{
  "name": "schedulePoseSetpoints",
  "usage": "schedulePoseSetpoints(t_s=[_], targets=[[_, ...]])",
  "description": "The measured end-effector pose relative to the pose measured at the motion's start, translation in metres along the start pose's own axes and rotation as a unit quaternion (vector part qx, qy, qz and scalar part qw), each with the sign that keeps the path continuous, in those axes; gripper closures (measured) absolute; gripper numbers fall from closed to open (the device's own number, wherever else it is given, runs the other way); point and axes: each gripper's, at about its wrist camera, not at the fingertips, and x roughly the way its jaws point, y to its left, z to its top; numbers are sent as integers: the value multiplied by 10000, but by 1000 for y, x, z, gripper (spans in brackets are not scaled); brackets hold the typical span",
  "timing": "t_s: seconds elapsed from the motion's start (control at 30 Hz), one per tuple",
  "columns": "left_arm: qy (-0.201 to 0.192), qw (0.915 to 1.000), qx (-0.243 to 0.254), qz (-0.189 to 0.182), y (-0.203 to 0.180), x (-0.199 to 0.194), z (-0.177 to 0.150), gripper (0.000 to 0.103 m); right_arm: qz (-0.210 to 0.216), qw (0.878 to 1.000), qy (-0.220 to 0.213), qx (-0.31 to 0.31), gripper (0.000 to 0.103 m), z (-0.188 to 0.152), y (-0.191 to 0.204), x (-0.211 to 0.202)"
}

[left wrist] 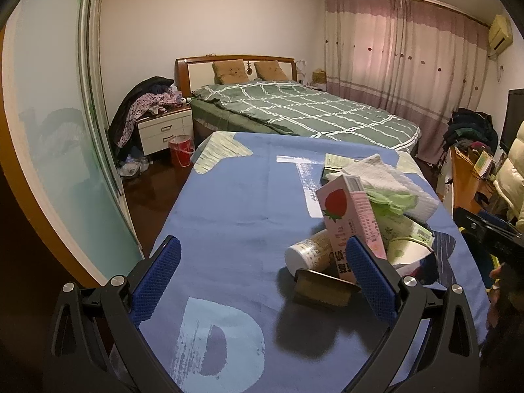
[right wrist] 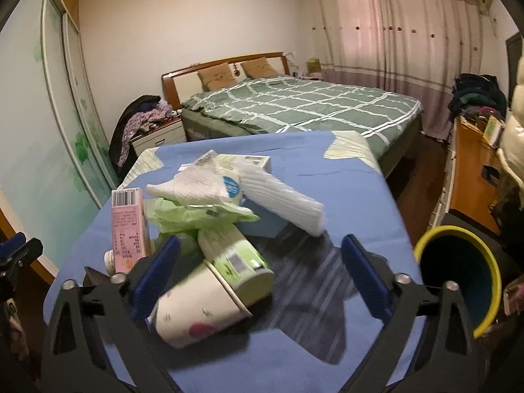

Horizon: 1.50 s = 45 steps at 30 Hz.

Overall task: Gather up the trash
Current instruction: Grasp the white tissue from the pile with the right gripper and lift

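A heap of trash lies on a table with a blue cloth. It holds a pink strawberry carton, a small white bottle, a brown flat wallet-like thing, green wrappers, white tissues and a paper cup with a green-labelled cup stuck in it. My left gripper is open and empty, left of the heap, its right finger beside the carton. My right gripper is open and empty over the paper cups. A yellow-rimmed bin stands right of the table.
A bed with a green checked cover lies beyond the table. A nightstand piled with clothes and a red bucket are at its left. A wardrobe with sliding doors is left, a cluttered wooden desk right.
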Motion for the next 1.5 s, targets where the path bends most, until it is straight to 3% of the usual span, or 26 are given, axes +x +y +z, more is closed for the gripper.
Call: schedulePoseSetpoints(t_s=[0.13, 0.57, 0.77, 0.87, 1.0, 1.2, 1.27, 1.37, 1.5], targets=[[25, 10000, -23, 50, 3, 8, 3, 4, 239, 9992, 153, -279, 24, 3, 19, 20], [159, 9998, -114, 63, 12, 31, 5, 4, 429, 9927, 315, -1081, 23, 17, 58, 63], [185, 9997, -117, 47, 12, 35, 4, 4, 998, 9922, 401, -631, 23, 39, 40, 49], [185, 9997, -138, 32, 9, 33, 2, 4, 822, 9943, 333, -594, 23, 53, 39, 50], [185, 9998, -94, 2, 6, 31, 2, 4, 825, 9914, 679, -752, 25, 58, 53, 78], [214, 9998, -57, -27, 6, 32, 4, 4, 790, 9881, 1166, -616, 49, 57, 53, 117], [232, 9997, -65, -40, 6, 33, 4, 4, 919, 9863, 1254, -546, 65, 56, 53, 122], [272, 9996, -71, -60, 6, 38, 6, 4, 992, 9862, 1231, -484, 84, 54, 50, 119], [300, 9995, -50, -92, 4, 41, 6, 4, 1103, 9881, 997, -386, 94, 57, 48, 106]])
